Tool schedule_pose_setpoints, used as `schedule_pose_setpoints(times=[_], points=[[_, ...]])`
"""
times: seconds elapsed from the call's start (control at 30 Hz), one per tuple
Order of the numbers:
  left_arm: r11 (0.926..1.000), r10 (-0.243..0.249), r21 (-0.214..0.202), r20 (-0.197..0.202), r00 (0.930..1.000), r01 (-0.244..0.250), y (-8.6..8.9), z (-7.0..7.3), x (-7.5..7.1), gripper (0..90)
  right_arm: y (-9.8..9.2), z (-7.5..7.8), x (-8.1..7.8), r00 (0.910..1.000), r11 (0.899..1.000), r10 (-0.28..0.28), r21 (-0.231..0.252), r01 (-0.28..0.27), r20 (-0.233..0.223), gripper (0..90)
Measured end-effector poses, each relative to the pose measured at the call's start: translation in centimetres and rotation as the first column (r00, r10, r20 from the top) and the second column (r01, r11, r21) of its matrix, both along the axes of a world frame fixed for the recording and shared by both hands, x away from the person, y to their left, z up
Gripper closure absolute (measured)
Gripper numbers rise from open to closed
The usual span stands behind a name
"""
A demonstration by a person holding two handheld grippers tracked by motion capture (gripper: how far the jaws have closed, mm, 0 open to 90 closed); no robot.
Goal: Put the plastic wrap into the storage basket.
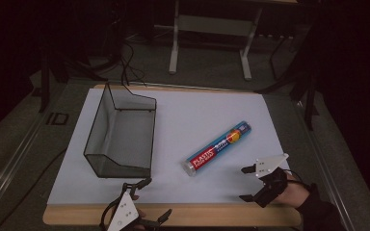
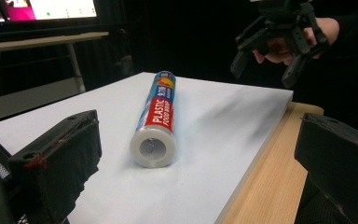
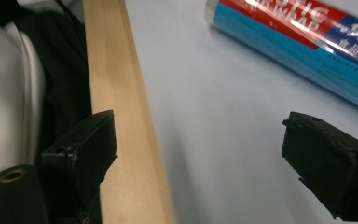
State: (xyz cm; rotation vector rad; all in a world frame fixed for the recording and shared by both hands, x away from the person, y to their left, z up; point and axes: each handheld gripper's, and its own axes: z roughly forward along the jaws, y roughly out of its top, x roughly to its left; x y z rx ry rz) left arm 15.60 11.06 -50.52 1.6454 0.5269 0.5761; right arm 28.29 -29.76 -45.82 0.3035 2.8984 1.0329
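A roll of plastic food wrap (image 1: 218, 147) in a blue and red wrapper lies slanted on the white board, right of centre. In the left gripper view the roll (image 2: 156, 121) points its open end at me. My right gripper (image 1: 246, 184) hovers open near the board's front right corner, a short way right of the roll's near end, nothing between its jaws. In the right gripper view the roll (image 3: 303, 35) lies beyond the open jaws. My left gripper (image 1: 154, 198) stands open at the front edge, below the basket, holding nothing.
A dark wire-mesh basket (image 1: 120, 132) stands empty on the left half of the white board (image 1: 183, 110). A bare wooden strip (image 1: 212, 215) runs along the table's front edge. Table legs and cables stand on the floor behind.
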Motion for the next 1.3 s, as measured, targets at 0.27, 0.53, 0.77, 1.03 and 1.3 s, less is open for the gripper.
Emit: schedule_pose_setpoints(times=[0.27,0.53,0.77,1.03,1.3], points=[[1.0,-0.002,0.002,0.007,1.0,0.002,0.0,0.1,-0.1,1.1,1.3,0.4,2.4,0.9979,0.987,0.058,-0.151,-0.062,-0.03,10.0],[1.0,-0.005,-0.001,0.006,1.0,0.005,0.0,0.1,-0.1,1.1,2.4,0.4,3.8,0.998,0.958,0.059,-0.281,-0.062,-0.021,9.9],[1.0,-0.004,-0.003,0.006,1.0,0.004,0.0,0.1,-0.1,1.1,2.9,0.6,4.7,0.9965,0.934,0.083,-0.349,-0.076,0.005,10.0],[1.0,-0.001,0.0,0.006,1.0,0.001,0.0,0.1,-0.1,1.1,4.0,1.6,6.3,0.9906,0.91,0.127,-0.403,-0.096,0.051,13.3],[1.0,0.001,0.0,0.003,1.0,-0.001,0.1,0.1,-0.1,1.1,5.6,2.7,8.1,0.9844,0.887,0.149,-0.454,-0.091,0.094,14.5]])
